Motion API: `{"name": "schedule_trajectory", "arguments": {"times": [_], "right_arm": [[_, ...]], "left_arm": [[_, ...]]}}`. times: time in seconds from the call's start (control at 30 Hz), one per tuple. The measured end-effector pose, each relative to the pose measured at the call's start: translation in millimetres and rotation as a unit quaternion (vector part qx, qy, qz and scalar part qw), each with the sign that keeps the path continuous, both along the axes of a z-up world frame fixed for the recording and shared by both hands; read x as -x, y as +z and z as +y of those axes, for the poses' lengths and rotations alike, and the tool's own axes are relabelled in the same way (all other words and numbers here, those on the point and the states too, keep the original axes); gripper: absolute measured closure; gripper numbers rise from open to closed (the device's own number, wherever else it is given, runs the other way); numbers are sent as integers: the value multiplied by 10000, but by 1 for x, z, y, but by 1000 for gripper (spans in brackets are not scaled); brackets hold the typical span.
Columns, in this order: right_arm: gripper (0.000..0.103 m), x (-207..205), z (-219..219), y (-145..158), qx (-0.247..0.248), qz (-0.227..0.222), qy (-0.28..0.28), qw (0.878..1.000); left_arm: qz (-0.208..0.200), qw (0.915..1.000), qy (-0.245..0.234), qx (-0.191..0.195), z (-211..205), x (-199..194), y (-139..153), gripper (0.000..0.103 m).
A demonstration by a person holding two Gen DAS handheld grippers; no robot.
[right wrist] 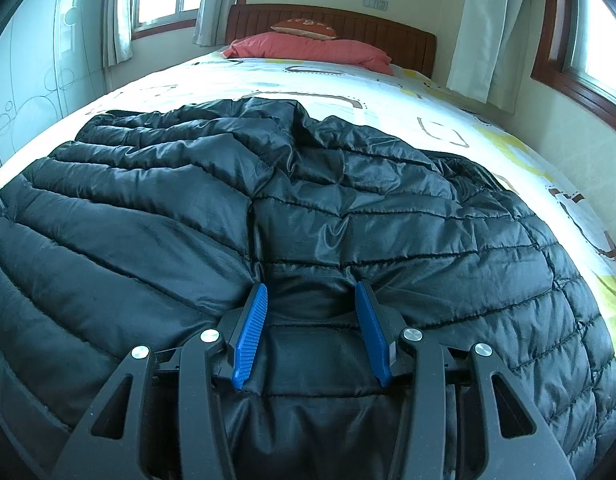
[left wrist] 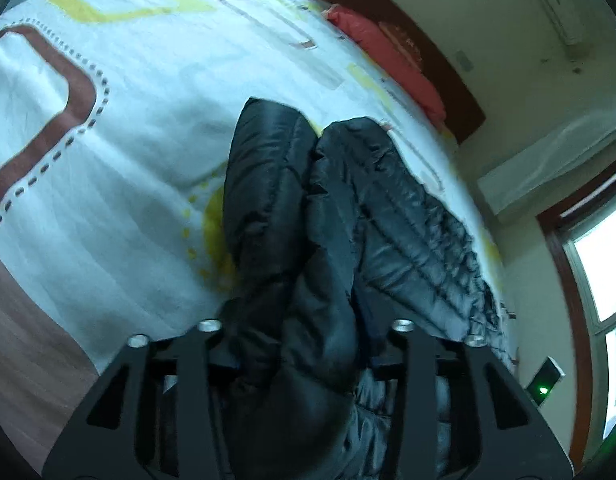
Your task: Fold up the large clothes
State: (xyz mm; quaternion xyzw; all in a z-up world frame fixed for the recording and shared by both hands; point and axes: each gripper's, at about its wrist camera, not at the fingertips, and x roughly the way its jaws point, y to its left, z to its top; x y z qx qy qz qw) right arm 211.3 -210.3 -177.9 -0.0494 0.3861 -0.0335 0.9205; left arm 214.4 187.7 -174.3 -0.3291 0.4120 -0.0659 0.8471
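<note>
Black quilted puffer jacket lies spread across a wide bed covered by a white sheet printed with yellow and brown rounded squares. A red-pink pillow rests at the far end against a dark wooden headboard. In the left wrist view, a bunched fold of the jacket rises between the arms of the left gripper; its fingertips are buried in fabric, so I cannot tell its state. The right gripper sits low on the jacket, blue ribbed pads spread apart with fabric between them.
</note>
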Motion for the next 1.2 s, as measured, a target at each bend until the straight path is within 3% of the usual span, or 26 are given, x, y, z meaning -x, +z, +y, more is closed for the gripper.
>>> {"name": "schedule_trajectory", "arguments": {"times": [0.1, 0.3, 0.53, 0.77, 1.0, 1.2], "right_arm": [[57, 1, -4, 5, -81, -26, -7, 10000], [57, 15, -37, 31, -282, -241, -265, 9990], [58, 42, -101, 41, 155, -357, -832, 9958], [63, 52, -164, 36, 75, -248, -1449, 9891], [63, 64, -179, 22, 47, -115, -1432, 9896], [63, 77, -180, 22, -105, -133, -1392, 9901]], "left_arm": [[-218, 9996, -98, -173, -4, 5, 16, 78], [-400, 9991, -121, -72, -4, 13, 35, 82], [-758, 9963, -328, -229, -29, 16, 72, 82], [-1068, 9908, -669, -501, -74, 19, 115, 82], [-1235, 9837, -961, -882, -126, 24, 138, 82], [-1437, 9694, -1455, -1357, -191, 30, 150, 82]]}}
